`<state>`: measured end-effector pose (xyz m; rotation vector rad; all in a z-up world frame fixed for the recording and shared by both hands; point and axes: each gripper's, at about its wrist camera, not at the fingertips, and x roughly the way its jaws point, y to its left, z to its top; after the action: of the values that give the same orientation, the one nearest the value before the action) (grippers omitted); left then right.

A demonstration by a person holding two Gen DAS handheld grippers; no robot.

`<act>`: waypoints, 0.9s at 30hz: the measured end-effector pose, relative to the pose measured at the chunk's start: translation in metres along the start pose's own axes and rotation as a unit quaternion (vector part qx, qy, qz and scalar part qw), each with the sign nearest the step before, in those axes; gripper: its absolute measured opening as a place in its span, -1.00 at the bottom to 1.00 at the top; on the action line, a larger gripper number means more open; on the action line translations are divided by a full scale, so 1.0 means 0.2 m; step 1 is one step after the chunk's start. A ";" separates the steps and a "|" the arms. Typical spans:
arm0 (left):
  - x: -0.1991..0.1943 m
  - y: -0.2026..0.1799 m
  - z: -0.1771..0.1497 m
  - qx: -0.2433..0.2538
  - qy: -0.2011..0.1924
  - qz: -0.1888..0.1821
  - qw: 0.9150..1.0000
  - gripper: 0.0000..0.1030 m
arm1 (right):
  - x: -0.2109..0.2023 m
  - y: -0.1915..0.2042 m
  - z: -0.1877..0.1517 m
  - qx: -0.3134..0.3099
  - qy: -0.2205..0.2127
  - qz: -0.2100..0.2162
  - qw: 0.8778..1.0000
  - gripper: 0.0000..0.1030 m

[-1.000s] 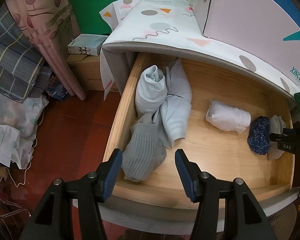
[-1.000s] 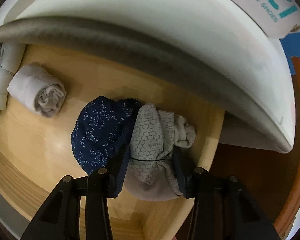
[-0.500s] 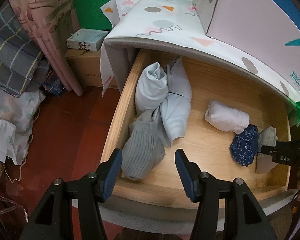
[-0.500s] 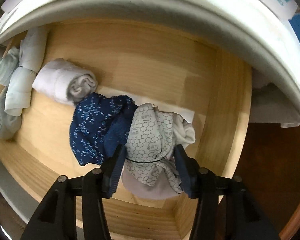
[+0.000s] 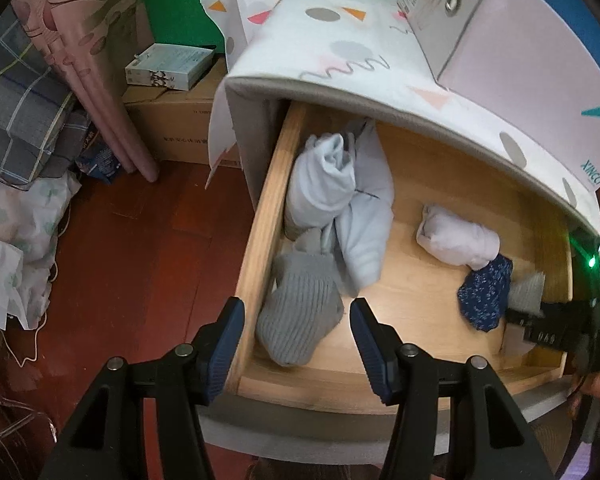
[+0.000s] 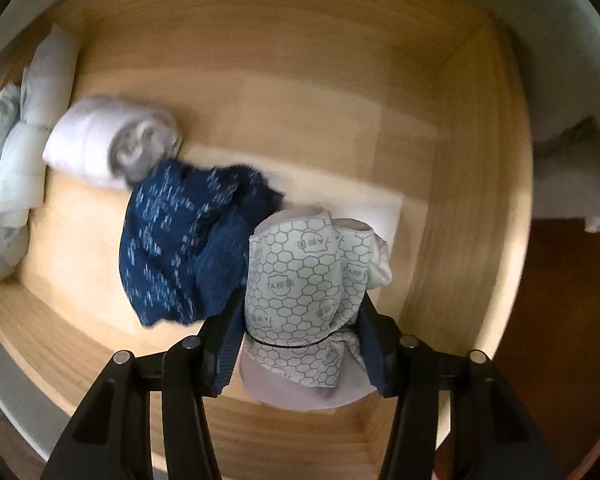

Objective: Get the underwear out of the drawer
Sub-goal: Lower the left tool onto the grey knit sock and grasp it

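- Left wrist view: open wooden drawer [image 5: 256, 240] fills the centre. Left gripper [image 5: 296, 344] hovers over its near-left corner, fingers spread, nothing between them but air above a grey ribbed knit roll [image 5: 300, 320].
- Same view, 3 o'clock: right gripper [image 5: 540, 320] reaches into the drawer's right end beside a navy floral-print cloth [image 5: 485, 296]; finger state unreadable from here.
- Right wrist view: the right gripper [image 6: 298, 340] points down into the drawer's right front corner. A grey-white honeycomb-print rolled underwear bundle [image 6: 296, 280], cinched by a thin black band, sits between the fingers. The jaws have just been closing further; both pads appear to press the bundle's sides near the band.
- Long axis of the bundle runs 6 to 12 o'clock in this view, rolled end pointing to 12; the band crosses it at the 6 o'clock end.
- The navy cloth lies touching it at 10 o'clock; a white rolled cloth [image 6: 112, 140] lies beyond that.
- Judgement: firm the pinch just above the band, then lift straight up so the navy cloth stays behind; the nearby drawer wall at 3 o'clock leaves little side room.
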<state>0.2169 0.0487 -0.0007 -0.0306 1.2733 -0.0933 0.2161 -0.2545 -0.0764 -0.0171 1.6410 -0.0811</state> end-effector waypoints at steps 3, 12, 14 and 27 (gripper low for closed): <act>-0.01 0.01 0.02 0.005 0.005 -0.002 1.000 0.09 | 0.02 0.03 -0.03 -0.002 0.018 0.006 1.000 -0.07; 0.04 -0.03 0.07 0.025 0.059 -0.023 0.998 0.09 | 0.04 0.02 -0.17 0.022 0.010 0.003 1.000 -0.08; 0.08 -0.05 0.06 0.028 0.078 -0.023 0.996 0.09 | 0.06 -0.05 -0.27 0.024 0.007 0.005 1.000 -0.08; 0.29 -0.15 0.11 0.036 0.113 0.013 0.993 0.09 | 0.00 -0.04 -0.26 0.019 0.001 0.007 1.000 -0.07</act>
<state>0.2537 0.0136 -0.0478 0.0599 1.4963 -0.1238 0.1633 -0.2603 -0.0728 0.0232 1.6407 -0.1014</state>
